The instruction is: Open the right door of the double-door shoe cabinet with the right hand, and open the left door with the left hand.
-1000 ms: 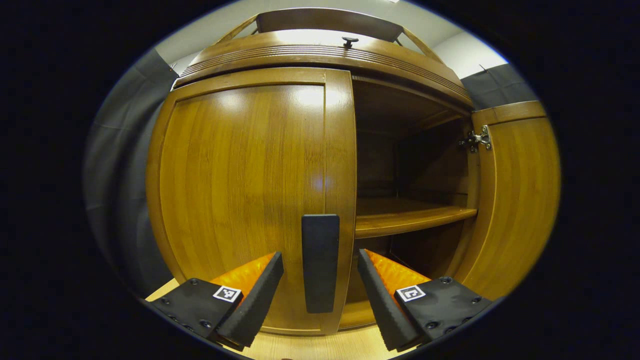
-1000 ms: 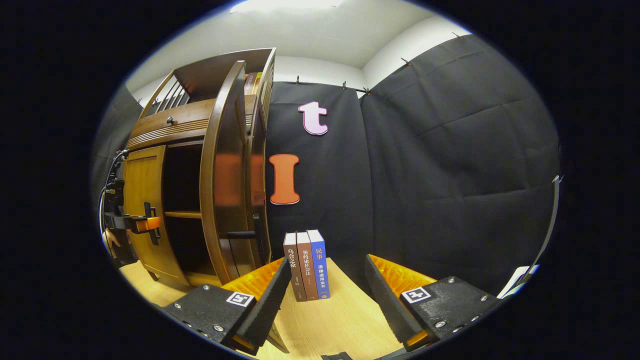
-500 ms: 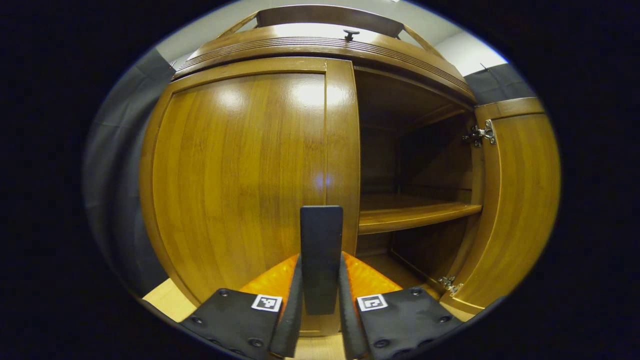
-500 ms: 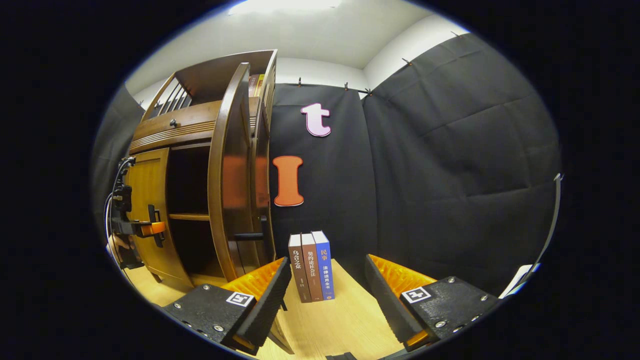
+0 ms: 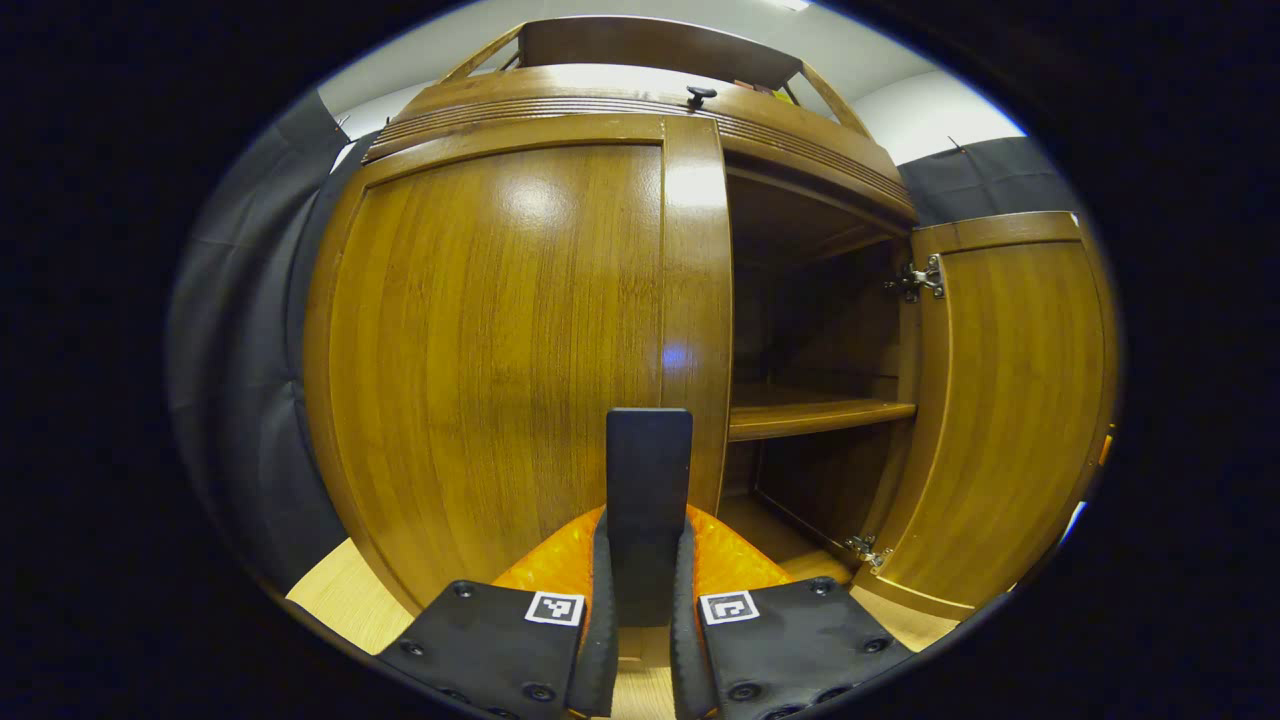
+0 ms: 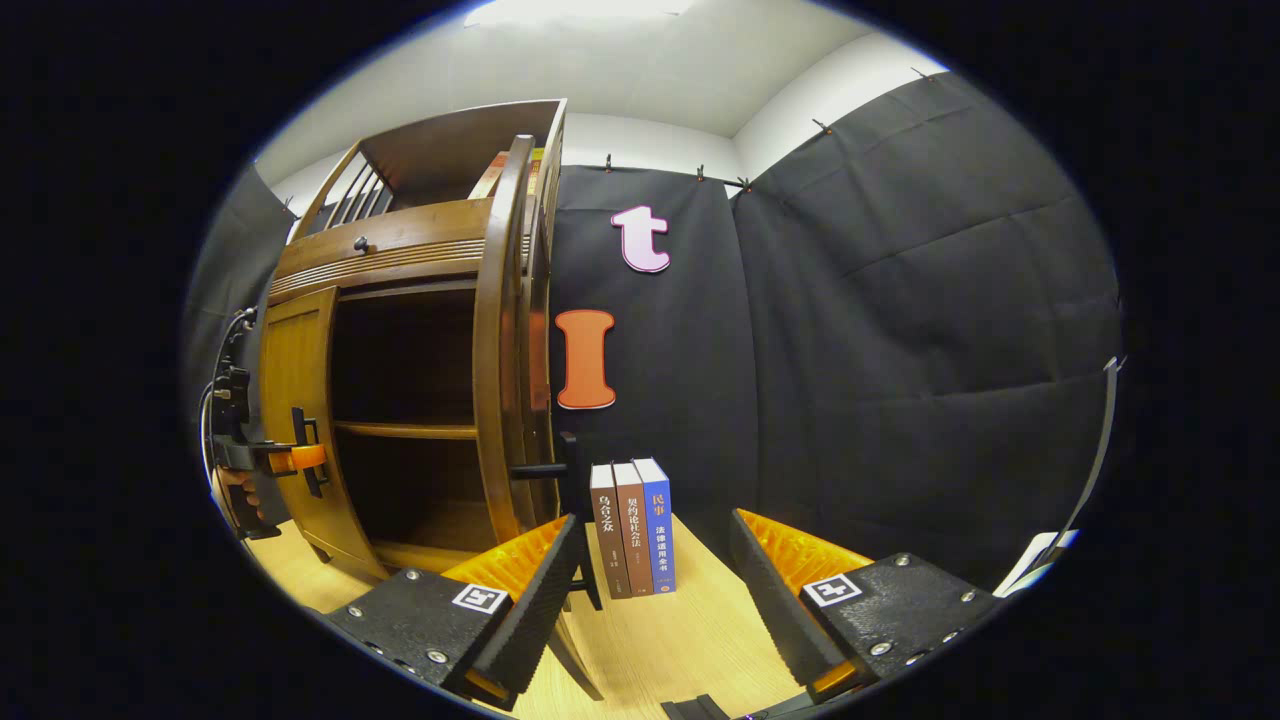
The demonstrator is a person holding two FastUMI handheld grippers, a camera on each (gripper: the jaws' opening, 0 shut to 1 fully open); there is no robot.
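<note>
Left gripper view: left gripper [image 5: 640, 640] pinched handle [image 5: 648, 490] at lower centre; left door [image 5: 500, 350] had begun swinging out. Right door [image 5: 1000, 400] already open; right gripper [image 6: 655, 590] spread, empty.

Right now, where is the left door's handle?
In the left gripper view, the handle stands bottom centre, on the left door's right edge, clamped in the left gripper.

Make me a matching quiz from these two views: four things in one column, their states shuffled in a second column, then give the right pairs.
Things:
1. left gripper
2. right gripper
3. right door
4. books

States:
A. swung wide open
B. standing upright on the wooden surface beside the cabinet
C. open, holding nothing
D. shut on the left door's handle

Pairs: 1-D, 2-C, 3-A, 4-B
</note>
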